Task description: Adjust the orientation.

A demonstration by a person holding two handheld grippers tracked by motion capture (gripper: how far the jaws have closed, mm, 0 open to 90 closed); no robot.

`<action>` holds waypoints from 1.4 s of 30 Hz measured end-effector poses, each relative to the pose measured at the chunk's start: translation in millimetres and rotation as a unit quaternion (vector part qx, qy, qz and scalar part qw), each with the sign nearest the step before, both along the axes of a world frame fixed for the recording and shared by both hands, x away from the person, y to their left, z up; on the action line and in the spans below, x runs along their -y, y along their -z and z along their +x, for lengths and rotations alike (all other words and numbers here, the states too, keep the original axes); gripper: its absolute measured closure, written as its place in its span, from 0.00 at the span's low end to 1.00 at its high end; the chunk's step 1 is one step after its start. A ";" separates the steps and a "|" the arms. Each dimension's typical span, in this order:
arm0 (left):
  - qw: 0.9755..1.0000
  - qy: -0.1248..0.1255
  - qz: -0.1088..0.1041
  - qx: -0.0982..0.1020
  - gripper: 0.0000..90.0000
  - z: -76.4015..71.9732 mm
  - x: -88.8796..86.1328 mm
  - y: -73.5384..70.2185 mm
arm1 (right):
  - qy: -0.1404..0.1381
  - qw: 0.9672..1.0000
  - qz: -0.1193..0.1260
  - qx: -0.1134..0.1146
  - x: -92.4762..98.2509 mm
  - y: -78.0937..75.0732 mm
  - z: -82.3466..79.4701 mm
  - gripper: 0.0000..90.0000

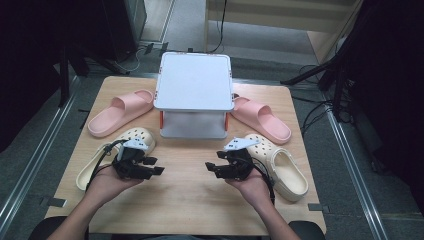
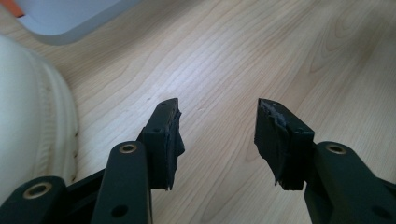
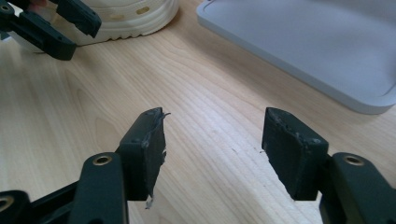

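Note:
Two cream clogs and two pink slides lie around a white two-level rack (image 1: pixel 194 80) on a wooden table. The left cream clog (image 1: pixel 135 136) lies behind my left gripper (image 1: pixel 158 165), and its side shows close by in the left gripper view (image 2: pixel 32 116). The right cream clog (image 1: pixel 285 167) lies beside my right gripper (image 1: pixel 210 169). Both grippers point toward each other over bare wood near the table's middle. My left gripper (image 2: pixel 218 116) is open with nothing between its jaws. My right gripper (image 3: pixel 215 126) is open too, over bare wood.
The left pink slide (image 1: pixel 120 112) and the right pink slide (image 1: pixel 262 120) flank the rack. The rack's lower tray (image 3: pixel 317 46) lies just ahead and to the right in the right gripper view. The table (image 1: pixel 185 200) has bare wood between the hands and its front edge.

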State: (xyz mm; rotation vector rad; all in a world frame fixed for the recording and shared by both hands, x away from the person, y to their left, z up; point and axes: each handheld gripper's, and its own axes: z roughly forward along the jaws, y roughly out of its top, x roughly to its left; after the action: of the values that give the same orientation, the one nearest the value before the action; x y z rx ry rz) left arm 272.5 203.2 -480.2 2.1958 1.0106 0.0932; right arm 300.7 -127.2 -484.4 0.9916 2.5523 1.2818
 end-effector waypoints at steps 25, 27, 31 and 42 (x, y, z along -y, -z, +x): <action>0.996 -0.089 0.008 0.025 0.58 -26.6 -62.9 -17.0 | -0.042 0.999 -0.001 -0.032 -26.2 0.0 16.0 0.46; 0.996 -0.092 0.004 0.022 0.58 -29.4 -68.5 -18.0 | -0.044 0.999 -0.002 -0.031 -28.0 0.2 16.7 0.46; 0.995 -0.097 0.005 0.022 0.58 -34.6 -75.5 -19.7 | -0.046 0.998 -0.003 -0.032 -29.5 -0.2 17.7 0.46; 0.992 -0.125 0.009 0.019 0.64 -23.3 -97.0 -4.7 | -0.045 0.998 -0.003 -0.033 -29.7 -0.4 18.4 0.46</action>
State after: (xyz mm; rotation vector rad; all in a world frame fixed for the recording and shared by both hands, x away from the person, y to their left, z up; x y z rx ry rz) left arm 249.2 300.2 -475.5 2.0659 1.2635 0.2582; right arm 319.0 -97.5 -483.9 0.9435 2.6758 1.2844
